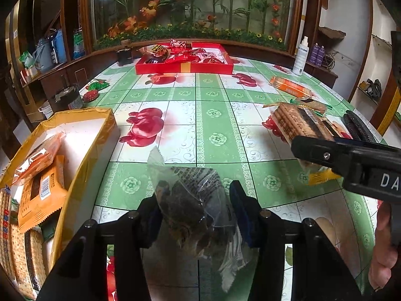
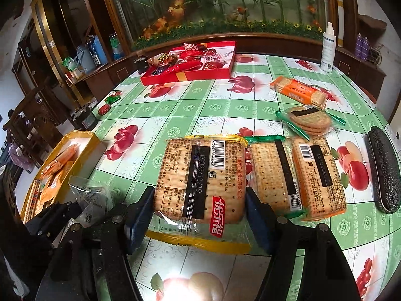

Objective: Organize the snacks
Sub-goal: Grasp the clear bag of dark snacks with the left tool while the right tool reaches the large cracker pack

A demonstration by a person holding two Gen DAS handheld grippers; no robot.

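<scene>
Left gripper (image 1: 198, 215): we're narrowed onto a clear crinkly packet (image 1: 193, 200) with something dark inside, pads on either flank of it, low over the worktop (image 1: 213, 115).
Right gripper (image 2: 199, 215): we've got the yellow cracker pack (image 2: 200, 178) clamped across its width, half-wide jaws pressing both long edges.
Yellow box (image 1: 82, 145): sits at the left, already holding orange packs; we judge it the crackers' home.
Red box (image 1: 185, 67): at the far edge, full of red sweets.
Still loose: two cracker packs (image 2: 298, 175) just beside ours, a round-biscuit bag (image 2: 308, 119), an orange pack (image 2: 298, 91) beyond.
Handling, crackers: light, stiff as a block yet brittle; we'd squeeze gently across the middle, never by the film ends.
Handling, clear packet: soft, slippery film; we'd pinch the bulk, not the loose flap.
</scene>
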